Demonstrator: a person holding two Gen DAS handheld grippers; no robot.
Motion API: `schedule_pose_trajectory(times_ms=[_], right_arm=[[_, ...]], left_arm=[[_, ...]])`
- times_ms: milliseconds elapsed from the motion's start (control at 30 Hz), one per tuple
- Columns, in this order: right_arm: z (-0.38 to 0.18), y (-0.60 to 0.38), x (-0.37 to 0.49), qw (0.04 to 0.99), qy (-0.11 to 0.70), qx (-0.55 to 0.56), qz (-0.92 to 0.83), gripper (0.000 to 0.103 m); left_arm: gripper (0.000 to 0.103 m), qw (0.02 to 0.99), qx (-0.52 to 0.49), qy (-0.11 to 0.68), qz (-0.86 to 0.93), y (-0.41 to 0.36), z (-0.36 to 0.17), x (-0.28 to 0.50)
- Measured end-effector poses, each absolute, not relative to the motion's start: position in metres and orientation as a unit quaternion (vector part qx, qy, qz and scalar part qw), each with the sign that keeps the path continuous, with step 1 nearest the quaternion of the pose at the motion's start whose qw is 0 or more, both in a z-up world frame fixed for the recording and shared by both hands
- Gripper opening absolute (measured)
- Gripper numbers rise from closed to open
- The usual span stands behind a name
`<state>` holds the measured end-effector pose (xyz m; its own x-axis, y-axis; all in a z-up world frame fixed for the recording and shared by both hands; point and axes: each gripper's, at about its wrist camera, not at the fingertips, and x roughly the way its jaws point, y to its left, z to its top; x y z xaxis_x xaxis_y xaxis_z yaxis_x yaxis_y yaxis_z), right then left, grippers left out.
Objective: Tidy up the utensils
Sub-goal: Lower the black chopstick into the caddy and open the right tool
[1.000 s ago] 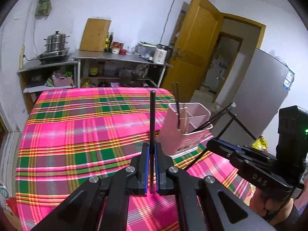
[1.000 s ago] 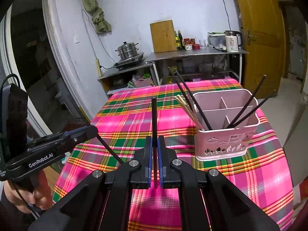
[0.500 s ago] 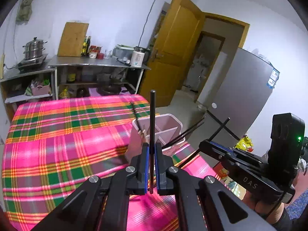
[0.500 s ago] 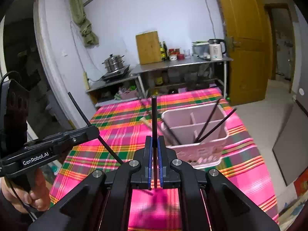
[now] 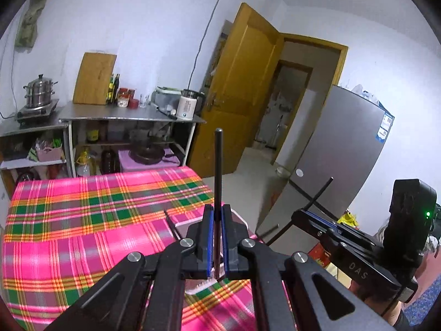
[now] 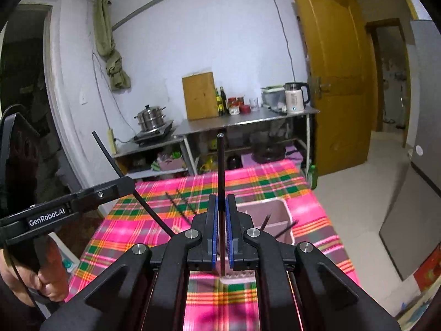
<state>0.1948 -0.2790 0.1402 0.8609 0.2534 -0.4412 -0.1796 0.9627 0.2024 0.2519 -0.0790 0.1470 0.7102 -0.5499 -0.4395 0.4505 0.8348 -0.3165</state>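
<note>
My left gripper (image 5: 217, 211) is shut on a black chopstick (image 5: 219, 165) that stands upright between its blue pads. Behind its fingers only a pale edge of the pink utensil holder (image 5: 183, 224) shows. My right gripper (image 6: 221, 201) is shut on a second black chopstick (image 6: 220, 165), also upright. Below it sits the pink utensil holder (image 6: 273, 212), with several black chopsticks (image 6: 286, 229) leaning inside. Each gripper shows in the other's view: the right gripper (image 5: 297, 215) at the right, the left gripper (image 6: 129, 184) at the left, both above the table and level with each other.
The table wears a pink plaid cloth (image 5: 82, 220). Beyond it a steel counter (image 6: 248, 118) carries a kettle (image 6: 295, 98), a cutting board (image 6: 199, 96) and jars; a steamer pot (image 6: 150, 115) sits left of it. A yellow door (image 6: 336, 82) stands open; a grey fridge (image 5: 344, 149) is at the right.
Both grippers have risen and drawn back with their chopsticks still clamped. The holder has dropped lower in both views and now sits partly behind the fingers.
</note>
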Motion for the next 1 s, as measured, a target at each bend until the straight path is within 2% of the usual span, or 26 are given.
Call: schedule_pose_trajectory(times_ms=[467, 1000], right_arm=[[0.150, -0.284, 0.225, 0.968, 0.217, 0.073, 0.104, 0.005], [0.108, -0.283, 0.245, 0.959, 0.257, 0.068, 0.104, 0.005]], left_arm=[[0.005, 0.924, -0.079, 0.268, -0.262, -0.095, 0.142, 0.284], [0.005, 0.912, -0.059, 0.308, -0.264, -0.115, 0.092, 0.311]])
